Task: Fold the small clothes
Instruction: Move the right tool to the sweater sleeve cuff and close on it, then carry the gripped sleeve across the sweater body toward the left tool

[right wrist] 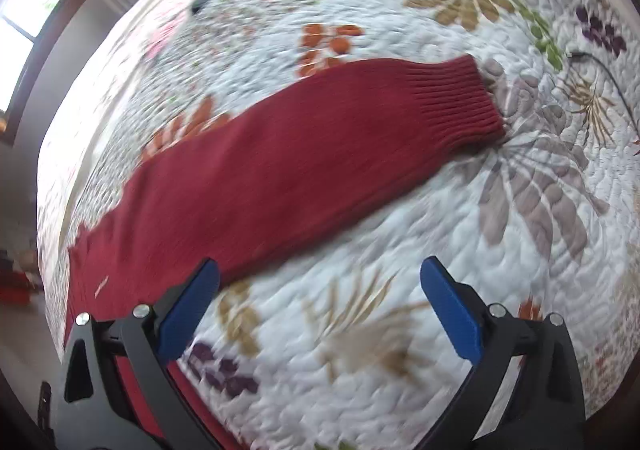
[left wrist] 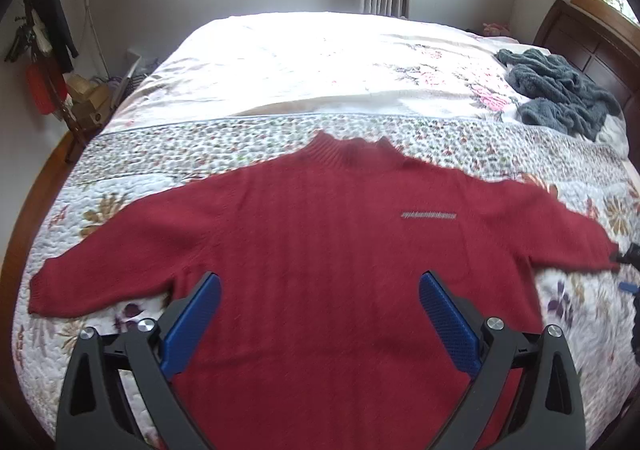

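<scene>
A red knit sweater (left wrist: pixel 320 234) lies flat on the quilted bed, front up, collar away from me and both sleeves spread out. My left gripper (left wrist: pixel 320 290) hovers open over the sweater's lower body, with nothing between its blue pads. In the right wrist view, the sweater's right sleeve (right wrist: pixel 320 142) stretches across the quilt, its ribbed cuff (right wrist: pixel 460 106) at the right. My right gripper (right wrist: pixel 320 274) stands open just below that sleeve, over bare quilt. At the far right edge of the left wrist view, part of the right gripper (left wrist: pixel 630 254) shows near the sleeve's end.
A floral quilt (left wrist: pixel 200 154) covers the bed. A crumpled grey-blue garment (left wrist: pixel 560 90) lies at the back right near the dark wooden headboard (left wrist: pixel 580 38). A thin dark cable (right wrist: pixel 600 66) rests on the quilt beyond the cuff. Clutter stands on the floor at the left.
</scene>
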Demonstrator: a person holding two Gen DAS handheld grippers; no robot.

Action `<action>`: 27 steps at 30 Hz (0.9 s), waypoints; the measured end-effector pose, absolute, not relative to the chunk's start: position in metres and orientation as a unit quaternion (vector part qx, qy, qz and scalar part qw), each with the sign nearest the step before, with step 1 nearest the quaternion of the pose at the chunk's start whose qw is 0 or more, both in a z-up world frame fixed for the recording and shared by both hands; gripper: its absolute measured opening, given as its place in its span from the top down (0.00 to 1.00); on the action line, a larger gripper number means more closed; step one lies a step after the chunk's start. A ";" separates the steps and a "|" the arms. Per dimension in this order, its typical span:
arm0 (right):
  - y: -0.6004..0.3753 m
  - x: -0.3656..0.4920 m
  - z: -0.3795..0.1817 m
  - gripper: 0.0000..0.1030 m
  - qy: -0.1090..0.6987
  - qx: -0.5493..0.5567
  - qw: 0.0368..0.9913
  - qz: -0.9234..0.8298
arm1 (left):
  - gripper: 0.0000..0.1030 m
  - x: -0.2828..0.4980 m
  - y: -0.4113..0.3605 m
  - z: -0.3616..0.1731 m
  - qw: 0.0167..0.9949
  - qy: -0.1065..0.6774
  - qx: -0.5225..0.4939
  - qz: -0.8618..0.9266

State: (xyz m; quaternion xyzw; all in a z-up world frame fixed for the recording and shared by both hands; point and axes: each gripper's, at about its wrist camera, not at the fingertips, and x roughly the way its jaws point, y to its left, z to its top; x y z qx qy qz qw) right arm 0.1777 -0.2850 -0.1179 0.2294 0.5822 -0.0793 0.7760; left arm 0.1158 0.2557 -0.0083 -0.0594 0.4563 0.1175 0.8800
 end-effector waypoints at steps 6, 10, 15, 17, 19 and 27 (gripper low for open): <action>-0.336 0.203 -0.152 0.05 0.573 0.283 0.764 -0.092 | 0.04 0.141 0.240 -0.010 0.884 0.449 -0.057 0.115; -0.355 0.213 -0.165 0.33 0.570 0.301 0.756 -0.113 | 0.04 0.144 0.234 -0.013 0.885 0.449 -0.045 0.113; -0.362 0.219 -0.158 0.75 0.561 0.299 0.763 -0.116 | 0.04 0.147 0.239 -0.018 0.881 0.456 -0.049 0.118; -0.361 0.220 -0.153 0.89 0.556 0.304 0.767 -0.098 | 0.04 0.147 0.244 -0.021 0.878 0.460 -0.054 0.122; -0.355 0.220 -0.146 0.90 0.551 0.297 0.774 -0.098 | 0.04 0.147 0.248 -0.024 0.875 0.464 -0.059 0.125; -0.294 0.219 -0.113 0.91 0.538 0.234 0.808 -0.059 | 0.04 0.144 0.264 -0.034 0.865 0.479 -0.069 0.132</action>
